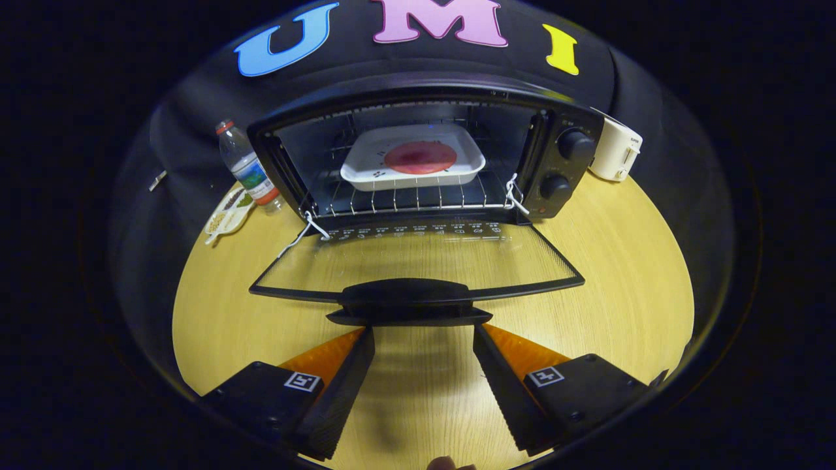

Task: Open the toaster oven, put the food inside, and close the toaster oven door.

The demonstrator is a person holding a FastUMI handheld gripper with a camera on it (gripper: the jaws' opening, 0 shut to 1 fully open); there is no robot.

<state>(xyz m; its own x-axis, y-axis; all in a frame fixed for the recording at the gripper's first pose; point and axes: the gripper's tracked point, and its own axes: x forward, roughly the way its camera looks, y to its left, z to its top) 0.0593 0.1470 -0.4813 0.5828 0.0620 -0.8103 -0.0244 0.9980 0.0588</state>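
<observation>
Gripper view of a black toaster oven on a round, pale wood-grain table. The glass door, framed in black, lies folded down flat toward the camera, its curved black handle at the near edge. Inside, on a wire rack of thin metal bars, sits a white, rounded-square tray carrying a flat, round, reddish piece of food. Two round black knobs are set one above the other on the oven's right panel. White cord is tied at both lower corners of the opening. The fingers, black ribbed wedges with orange backs, stand spread apart and hold nothing; their tips lie just short of the door handle, one to each side of it. Left of the oven stand a clear plastic water bottle and a flat printed packet; right of it, a cream-coloured rounded appliance.
</observation>
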